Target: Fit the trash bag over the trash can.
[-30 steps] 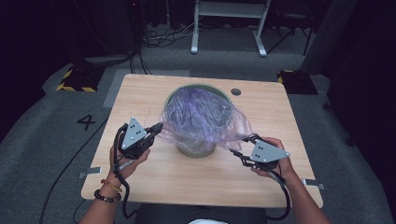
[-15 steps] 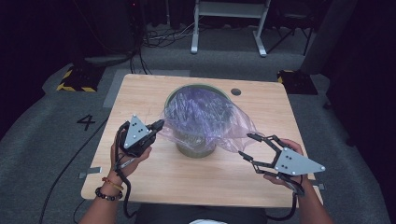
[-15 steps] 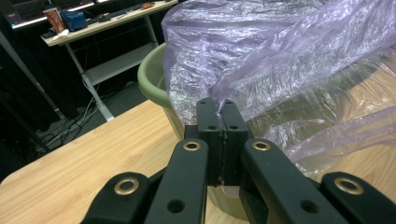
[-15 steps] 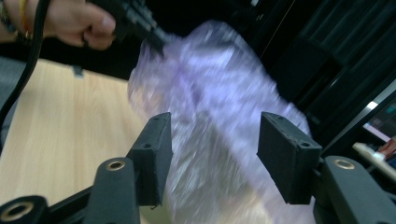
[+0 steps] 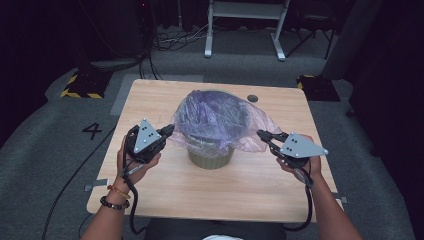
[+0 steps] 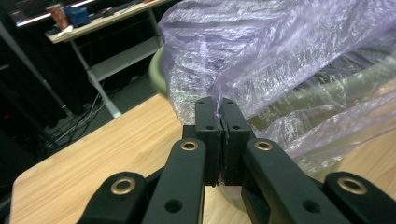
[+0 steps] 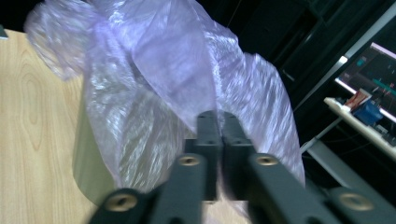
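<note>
Plastic bag (image 5: 215,117) over bin (image 5: 210,156); left gripper (image 5: 169,131) fingers pinch left edge, right gripper (image 5: 262,135) fingers just clamped on right edge

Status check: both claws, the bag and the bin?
Left claw and right claw shut on bag. Bag draped over bin. Nothing in the way.

a "4" on the floor (image 5: 92,131)

The right gripper (image 7: 216,122) has its two black jaws closed together, and the edge of the thin purple plastic bag (image 7: 154,79) is caught between them. The bag hangs over a green bin (image 7: 86,158) on the wooden table (image 7: 32,107), slightly blurred
</note>
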Motion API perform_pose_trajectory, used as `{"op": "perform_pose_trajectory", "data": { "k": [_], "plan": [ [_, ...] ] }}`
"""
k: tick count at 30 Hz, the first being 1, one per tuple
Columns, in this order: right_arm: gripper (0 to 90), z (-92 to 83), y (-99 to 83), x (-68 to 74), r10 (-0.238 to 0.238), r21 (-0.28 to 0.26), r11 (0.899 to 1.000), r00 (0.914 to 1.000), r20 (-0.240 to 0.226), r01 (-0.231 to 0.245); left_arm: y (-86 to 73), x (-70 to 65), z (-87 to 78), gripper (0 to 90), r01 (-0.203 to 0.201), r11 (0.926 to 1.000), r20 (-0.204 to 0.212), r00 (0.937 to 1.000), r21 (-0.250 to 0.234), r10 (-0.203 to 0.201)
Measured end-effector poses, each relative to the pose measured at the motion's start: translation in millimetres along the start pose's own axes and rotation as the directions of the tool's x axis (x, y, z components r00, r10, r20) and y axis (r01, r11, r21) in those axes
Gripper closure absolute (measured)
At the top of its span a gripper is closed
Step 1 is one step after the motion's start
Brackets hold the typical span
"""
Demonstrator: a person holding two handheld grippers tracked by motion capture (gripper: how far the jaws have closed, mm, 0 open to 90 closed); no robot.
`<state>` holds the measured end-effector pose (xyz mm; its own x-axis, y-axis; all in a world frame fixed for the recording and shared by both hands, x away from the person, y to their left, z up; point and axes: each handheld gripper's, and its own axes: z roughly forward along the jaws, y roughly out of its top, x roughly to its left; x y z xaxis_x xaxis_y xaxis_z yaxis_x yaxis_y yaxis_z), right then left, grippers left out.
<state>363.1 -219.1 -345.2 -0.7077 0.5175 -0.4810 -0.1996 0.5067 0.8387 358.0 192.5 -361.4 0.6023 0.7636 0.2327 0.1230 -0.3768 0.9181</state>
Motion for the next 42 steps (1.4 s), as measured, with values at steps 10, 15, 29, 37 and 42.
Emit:
{"op": "perform_pose_trajectory", "data": {
  "k": [10, 15, 29, 37, 42],
  "plan": [
    [90.0, 7.9, 2.7, -7.0, 0.067, 0.010, 0.998, 0.9977, -0.008, -0.067, -12.4, -4.3, -14.7, 22.2, 0.119, 0.9923, 0.037, 0.9923, -0.032, -0.118],
    [90.0, 10.2, 7.5, -4.7, 0.080, 0.014, 0.997, 0.9967, -0.012, -0.080, -22.8, -23.4, -25.3, 16.4, 0.156, 0.9871, 0.127, 0.9804, -0.034, -0.151],
    [90.0, 11.2, 14.3, 0.0, 0.085, -0.018, 0.996, 0.9949, -0.054, -0.086, -21.2, -24.0, 12.4, 24.7, 0.313, 0.9463, 0.182, 0.9289, 0.081, -0.323],
    [90.0, 9.0, 12.1, -2.3, 0.101, -0.030, 0.994, 0.9925, -0.068, -0.103, -21.9, -16.9, 23.3, 60.2, 0.266, 0.9598, 0.144, 0.9501, 0.089, -0.277],
    [90.0, 9.0, 12.1, -0.9, 0.090, -0.027, 0.995, 0.9940, -0.062, -0.092, -22.7, -14.8, 27.6, 89.2, 0.138, 0.9853, 0.106, 0.9832, 0.100, -0.149]
  ]
}}
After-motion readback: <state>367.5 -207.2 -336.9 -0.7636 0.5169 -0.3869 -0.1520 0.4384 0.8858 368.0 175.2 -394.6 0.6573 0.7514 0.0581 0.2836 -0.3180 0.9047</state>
